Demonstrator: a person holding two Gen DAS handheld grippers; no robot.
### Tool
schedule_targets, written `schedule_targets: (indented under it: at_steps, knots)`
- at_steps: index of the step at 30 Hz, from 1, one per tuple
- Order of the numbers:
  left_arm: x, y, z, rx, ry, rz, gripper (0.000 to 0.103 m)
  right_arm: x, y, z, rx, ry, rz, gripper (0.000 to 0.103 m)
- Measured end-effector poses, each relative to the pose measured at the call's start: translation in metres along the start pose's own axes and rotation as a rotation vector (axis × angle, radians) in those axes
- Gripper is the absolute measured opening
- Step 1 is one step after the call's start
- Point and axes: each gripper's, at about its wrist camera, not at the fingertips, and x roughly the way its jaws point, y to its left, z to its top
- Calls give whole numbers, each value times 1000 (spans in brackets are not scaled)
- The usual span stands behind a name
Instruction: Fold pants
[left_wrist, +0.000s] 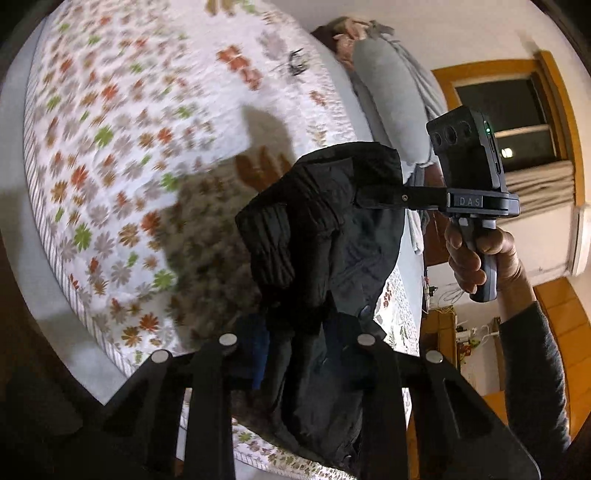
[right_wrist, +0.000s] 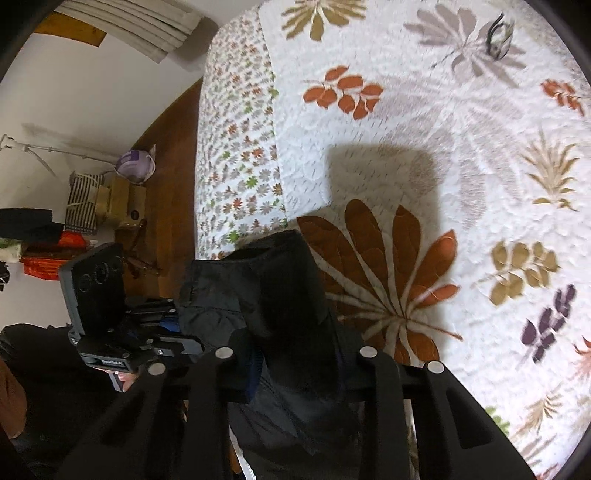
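Observation:
The black pants (left_wrist: 325, 236) hang bunched in the air above the flowered bedspread (left_wrist: 122, 155). My left gripper (left_wrist: 299, 350) is shut on the pants' cloth close to the camera. My right gripper (left_wrist: 369, 195) comes in from the right in the left wrist view and is shut on the top of the pants, near the ribbed waistband. In the right wrist view the pants (right_wrist: 280, 295) fill the space between my right gripper's fingers (right_wrist: 295, 362), and my left gripper (right_wrist: 184, 339) grips them from the left, over the bed's edge.
The bedspread (right_wrist: 443, 147) covers the bed. A grey pillow (left_wrist: 391, 99) lies at the head. A small dark object (left_wrist: 295, 62) rests on the bedspread. Wooden floor (right_wrist: 170, 155) with bags and boxes (right_wrist: 110, 199) lies beside the bed. A window (left_wrist: 517, 122) is on the wall.

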Motion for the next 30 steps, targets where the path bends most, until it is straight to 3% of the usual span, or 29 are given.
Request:
schedule_targets:
  at_steps: [17,30]
  knots:
    - [-22,-84,-17,196,-47,-32,20,-85,41,-66,1,-162,-87,28]
    - [-34,-155,-50,385,-58,-48,19,-146,56,-149,30,-328,-111,28]
